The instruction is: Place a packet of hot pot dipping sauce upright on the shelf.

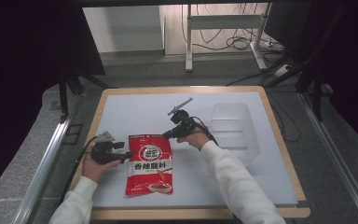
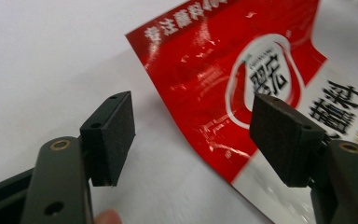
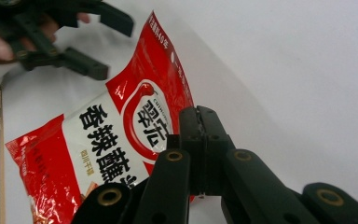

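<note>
Now my left gripper (image 2: 191, 140) has fingers spread astride the pouch (image 1: 149, 163) edge, ready to pinch it; my right gripper (image 3: 199, 122) hovers above, fingers pressed together, empty.

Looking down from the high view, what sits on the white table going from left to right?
Left gripper → red seasoning packet → right gripper → clear plastic container, all on the white table.
</note>
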Motion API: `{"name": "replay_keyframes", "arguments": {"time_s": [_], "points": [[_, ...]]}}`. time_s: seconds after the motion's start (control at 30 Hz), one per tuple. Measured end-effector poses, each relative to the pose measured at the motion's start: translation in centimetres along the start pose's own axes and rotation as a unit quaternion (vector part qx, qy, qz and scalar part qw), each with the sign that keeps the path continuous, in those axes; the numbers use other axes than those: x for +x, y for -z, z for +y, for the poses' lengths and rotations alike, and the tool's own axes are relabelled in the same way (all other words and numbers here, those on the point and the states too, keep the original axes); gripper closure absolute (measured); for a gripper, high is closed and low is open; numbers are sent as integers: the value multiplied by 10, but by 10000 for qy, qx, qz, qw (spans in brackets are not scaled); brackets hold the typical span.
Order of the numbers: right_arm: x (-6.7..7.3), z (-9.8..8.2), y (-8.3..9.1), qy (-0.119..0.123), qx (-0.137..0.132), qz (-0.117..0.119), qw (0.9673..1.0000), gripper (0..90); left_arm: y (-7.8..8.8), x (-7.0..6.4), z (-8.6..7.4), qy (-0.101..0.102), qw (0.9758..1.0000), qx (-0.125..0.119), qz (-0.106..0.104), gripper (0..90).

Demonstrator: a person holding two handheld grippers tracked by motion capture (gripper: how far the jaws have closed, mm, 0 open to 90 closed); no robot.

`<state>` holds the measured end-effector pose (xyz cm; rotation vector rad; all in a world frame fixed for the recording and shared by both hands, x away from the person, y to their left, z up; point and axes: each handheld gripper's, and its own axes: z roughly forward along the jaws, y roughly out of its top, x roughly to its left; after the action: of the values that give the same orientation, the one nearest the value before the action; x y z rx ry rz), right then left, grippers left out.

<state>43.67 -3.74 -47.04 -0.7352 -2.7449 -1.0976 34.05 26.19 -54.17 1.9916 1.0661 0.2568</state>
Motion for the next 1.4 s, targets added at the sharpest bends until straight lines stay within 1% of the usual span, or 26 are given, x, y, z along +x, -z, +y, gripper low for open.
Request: {"name": "replay_keyframes", "arguments": {"time_s": [0.1,0.17,0.23,0.33,0.37,0.43,0.53,0.6,0.7,0.77,0.87,0.9,1.0,1.03,1.1,1.13,1.27,1.33,1.4], "points": [[1,-1,0,52,-1,20,10000,892,-6,3,1,-1,9999,27,-107,306],[1,-1,0,39,0,29,10000,891,-8,4,2,-32,10000,42,-84,306],[1,-1,0,94,-12,53,9999,892,-10,5,3,-7,9999,37,-105,307],[1,-2,0,124,-13,77,9999,891,-14,7,6,20,9998,10,-209,311],[1,-2,0,133,-15,77,9999,892,-15,7,7,-1,9998,27,-213,314],[1,-3,1,117,-14,88,9999,892,-17,8,8,29,9997,37,-257,330],[1,-4,1,131,-23,85,9999,891,-17,8,8,4,9993,27,-384,395],[2,-4,1,136,-7,90,9999,891,-16,6,8,-68,9989,26,-454,446],[2,-5,1,152,-9,86,9998,891,-9,3,7,-149,9989,35,-434,490],[2,-6,2,158,-21,82,9998,891,-3,3,6,-131,9988,-34,-472,554],[2,-8,3,142,-23,78,9999,891,3,1,4,-209,9986,-71,-472,666],[2,-9,3,146,-12,67,9999,890,4,1,4,-278,9985,-53,-474,702],[2,-10,3,167,-17,48,9998,890,6,-1,3,-313,9983,-34,-481,792],[2,-11,3,170,-27,45,9998,890,6,-1,3,-364,9981,-30,-489,816],[1,-12,3,151,-7,34,9999,889,6,-2,2,-421,9978,-23,-507,847],[1,-12,3,154,-9,31,9999,889,7,-2,3,-503,9973,7,-526,858],[0,-12,1,184,-12,-18,9998,879,7,-3,3,-572,9970,11,-514,869],[0,-12,1,196,4,-27,9998,854,7,-3,2,-565,9971,7,-517,873],[-1,-12,0,218,16,-50,9997,805,7,-3,2,-585,9969,1,-523,875]]}}
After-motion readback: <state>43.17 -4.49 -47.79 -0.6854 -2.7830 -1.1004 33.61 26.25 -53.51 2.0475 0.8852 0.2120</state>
